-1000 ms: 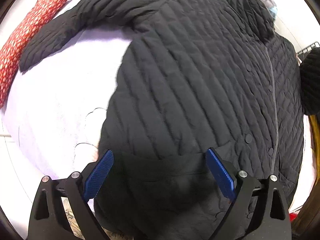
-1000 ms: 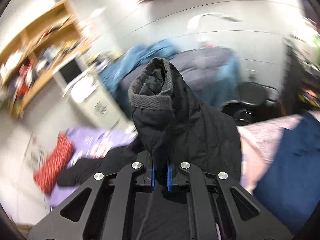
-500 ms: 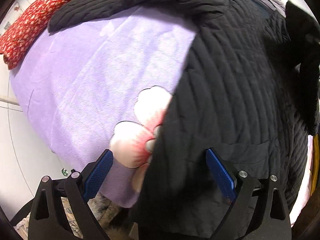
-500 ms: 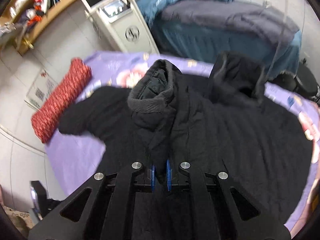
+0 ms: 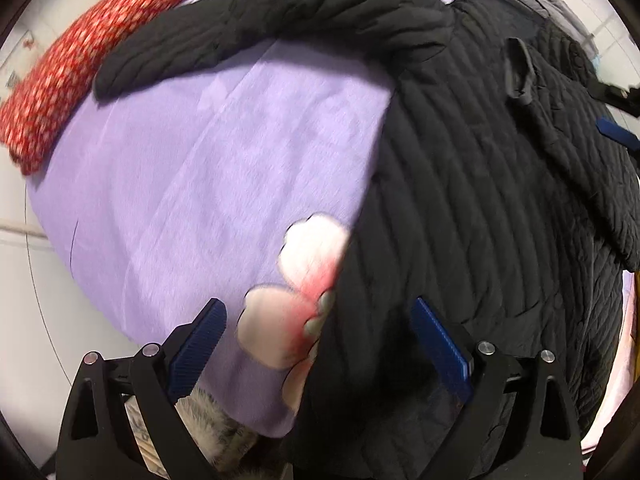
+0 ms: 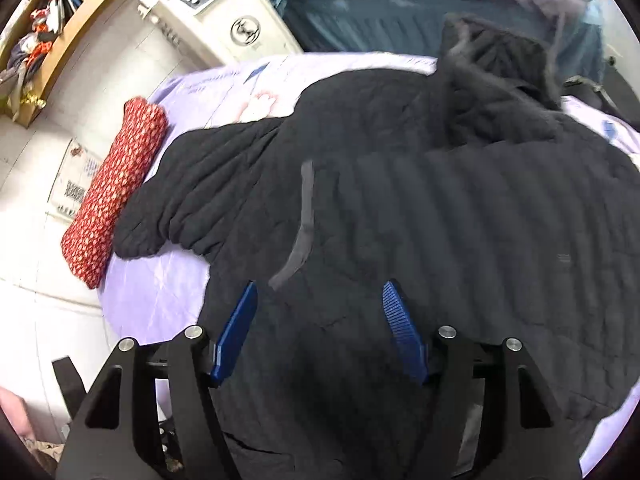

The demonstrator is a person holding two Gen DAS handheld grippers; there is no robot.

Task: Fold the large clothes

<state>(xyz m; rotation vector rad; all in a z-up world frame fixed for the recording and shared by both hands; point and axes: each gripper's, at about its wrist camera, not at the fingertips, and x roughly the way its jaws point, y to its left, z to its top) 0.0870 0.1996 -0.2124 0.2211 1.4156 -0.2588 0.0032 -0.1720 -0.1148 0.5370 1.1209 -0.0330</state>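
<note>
Jacket (image 6: 440,240): black, quilted, spread on purple bed (image 5: 200,160). My right gripper (image 6: 318,328) has just been opening, nothing between its pads; left gripper (image 5: 316,356) wide open over the hem, empty. Risk: folded sleeve (image 5: 580,168) slides back; pinching bedcover with hem.

**Black quilted jacket spread on the bed**

The jacket (image 6: 460,240) is black, stitched in narrow ribs, and lies flat across the lilac bed cover. One sleeve (image 5: 272,28) stretches out sideways; the other (image 6: 304,216), with a grey cuff, is folded over the body. The collar bunches at the far end.
</note>
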